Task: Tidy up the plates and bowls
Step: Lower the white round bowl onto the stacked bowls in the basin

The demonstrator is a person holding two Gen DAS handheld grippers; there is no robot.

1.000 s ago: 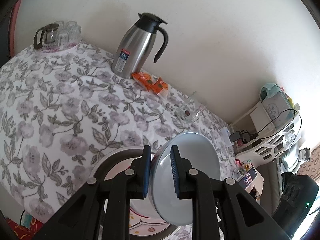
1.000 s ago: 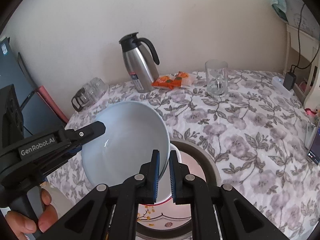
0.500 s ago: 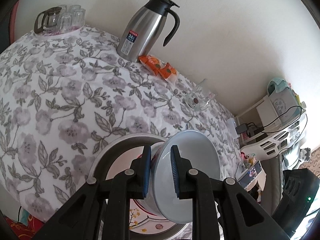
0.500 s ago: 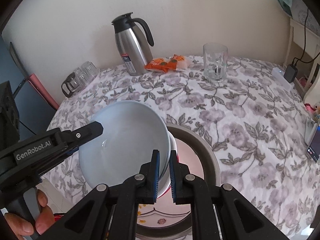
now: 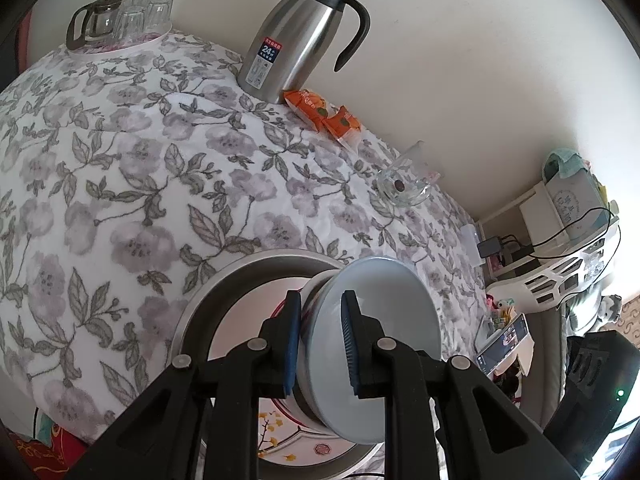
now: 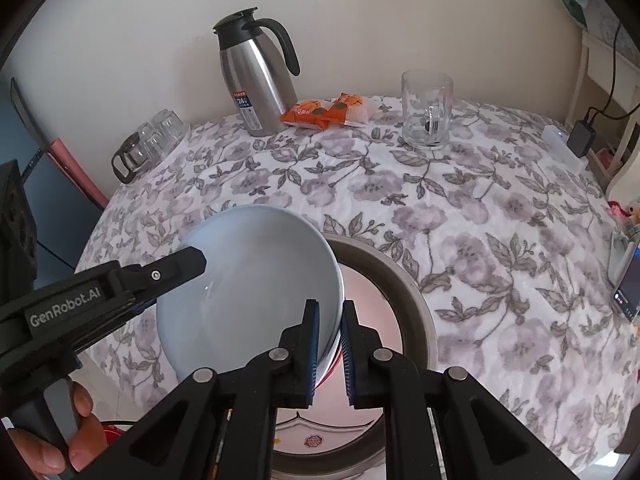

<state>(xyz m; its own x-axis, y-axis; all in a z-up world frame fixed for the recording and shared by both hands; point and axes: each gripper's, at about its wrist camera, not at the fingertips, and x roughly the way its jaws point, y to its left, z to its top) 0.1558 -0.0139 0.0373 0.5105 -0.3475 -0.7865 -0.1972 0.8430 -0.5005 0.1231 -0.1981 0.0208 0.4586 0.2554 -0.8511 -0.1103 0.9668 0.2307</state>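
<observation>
A pale blue bowl (image 6: 248,292) hangs tilted over a large plate with a grey rim (image 6: 416,300) near the table's front edge. My left gripper (image 5: 320,340) is shut on the bowl's rim (image 5: 384,344), and its arm (image 6: 100,300) shows in the right wrist view. My right gripper (image 6: 330,344) is shut on the opposite rim. A white bowl (image 5: 316,284) sits nested under the blue bowl; its edge shows behind it. The plate (image 5: 240,280) has a pink centre with a flower pattern.
A steel thermos jug (image 6: 256,80), orange snack packets (image 6: 324,110), a glass mug (image 6: 426,110) and a tray of glasses with a small pot (image 6: 148,144) stand along the table's far side. A phone (image 6: 628,284) lies at the right edge. A white shelf (image 5: 560,248) stands beyond.
Both grippers have come down with the blue bowl toward the plate, and the table's far objects have risen in both views. Both stay shut on the bowl.
</observation>
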